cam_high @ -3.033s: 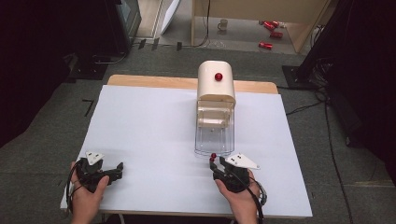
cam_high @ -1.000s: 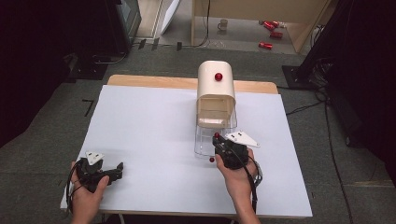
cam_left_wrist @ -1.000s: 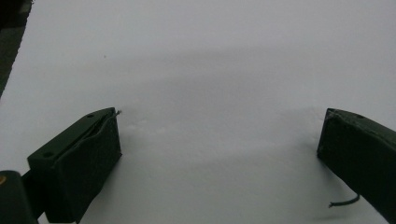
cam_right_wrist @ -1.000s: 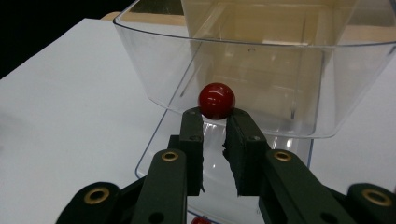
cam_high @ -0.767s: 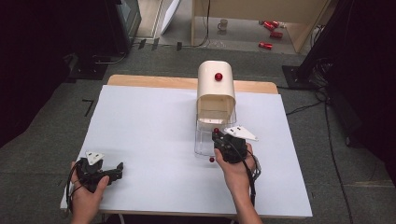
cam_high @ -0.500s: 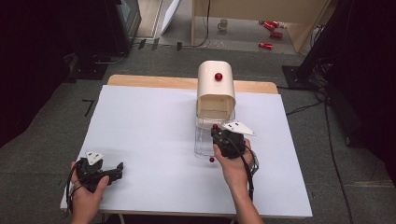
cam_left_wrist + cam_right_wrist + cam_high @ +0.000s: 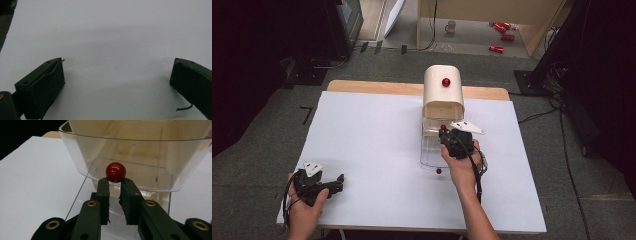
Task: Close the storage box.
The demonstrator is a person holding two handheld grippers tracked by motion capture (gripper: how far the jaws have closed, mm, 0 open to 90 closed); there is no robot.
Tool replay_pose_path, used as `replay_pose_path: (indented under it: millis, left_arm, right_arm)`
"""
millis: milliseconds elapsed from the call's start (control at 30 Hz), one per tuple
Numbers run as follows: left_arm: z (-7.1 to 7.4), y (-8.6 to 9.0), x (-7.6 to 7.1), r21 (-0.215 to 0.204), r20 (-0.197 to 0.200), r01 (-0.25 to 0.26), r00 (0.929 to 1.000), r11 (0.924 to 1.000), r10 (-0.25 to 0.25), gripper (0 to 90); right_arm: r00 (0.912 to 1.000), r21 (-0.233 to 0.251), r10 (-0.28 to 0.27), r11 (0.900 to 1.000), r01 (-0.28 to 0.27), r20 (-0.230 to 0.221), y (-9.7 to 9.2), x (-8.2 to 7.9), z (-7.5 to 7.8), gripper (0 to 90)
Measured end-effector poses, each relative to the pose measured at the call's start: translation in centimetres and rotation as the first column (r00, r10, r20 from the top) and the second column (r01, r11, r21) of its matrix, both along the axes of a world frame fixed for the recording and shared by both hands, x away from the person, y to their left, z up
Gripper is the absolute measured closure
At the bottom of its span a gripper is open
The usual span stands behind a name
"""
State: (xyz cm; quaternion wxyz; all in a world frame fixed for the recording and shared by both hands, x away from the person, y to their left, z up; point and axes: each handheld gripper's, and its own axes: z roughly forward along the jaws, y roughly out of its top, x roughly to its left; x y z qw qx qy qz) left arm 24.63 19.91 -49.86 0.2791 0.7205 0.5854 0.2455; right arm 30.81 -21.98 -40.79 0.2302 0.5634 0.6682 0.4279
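Tabletop (image 7: 377, 150) under white cover bears our landmark, the cream cabinet (image 7: 443, 92) at its far middle edge. From the cabinet's front a clear drawer (image 7: 135, 152) stands pulled out towards us. Our right gripper (image 7: 115, 180), just before the cabinet, is clenched on the drawer's red knob (image 7: 115, 171). Our left gripper (image 7: 117, 75) rests far from the cabinet at the near left corner, jaws spread wide, grasping nothing.
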Motion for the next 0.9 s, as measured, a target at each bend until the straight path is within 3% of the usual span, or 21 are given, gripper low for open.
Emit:
replay_pose_path:
  millis: [300,433,533,700,767,800,867,900]
  left_arm:
    - [0.0,0.0,0.0,0.001,-0.001,0.001,1.0,1.0,-0.001,0.0]
    - [0.0,0.0,0.0,0.001,-0.001,0.001,1.0,1.0,-0.001,0.0]
    - [0.0,0.0,0.0,0.001,-0.001,0.002,1.0,1.0,-0.002,0.0]
    - [0.0,0.0,0.0,0.001,-0.001,0.001,1.0,1.0,-0.001,0.0]
    - [0.0,0.0,0.0,0.001,-0.001,0.001,1.0,1.0,-0.001,0.0]
    - [0.0,0.0,0.0,0.001,-0.001,0.001,1.0,1.0,-0.001,0.0]
    - [0.0,0.0,0.0,0.001,-0.002,0.001,1.0,1.0,-0.001,0.0]
    - [0.0,0.0,0.0,0.001,-0.002,0.002,1.0,1.0,-0.002,0.0]
  right_arm:
    - [0.9999,0.007,-0.011,0.9999,0.011,-0.006,-0.2,1.9,-0.1,78.7]
    - [1.0,0.007,-0.007,1.0,0.007,-0.006,-0.2,2.0,-0.1,78.5]
    - [1.0,0.014,0.001,0.9999,-0.001,-0.007,-0.2,1.9,-0.2,73.6]
    - [0.999,0.04,0.038,0.9985,-0.037,-0.026,-0.4,1.3,-0.8,51.8]
    - [0.999,0.029,0.029,0.9992,-0.028,-0.034,-0.4,0.9,-1.0,32.9]
    - [0.999,0.029,0.029,0.9992,-0.028,-0.034,-0.4,0.9,-1.0,32.9]
    - [0.9985,0.021,0.011,0.9997,-0.01,-0.054,-0.4,0.6,-1.1,12.7]
    - [0.9982,0.013,0.004,0.9999,-0.004,-0.06,-0.4,0.4,-1.2,8.3]
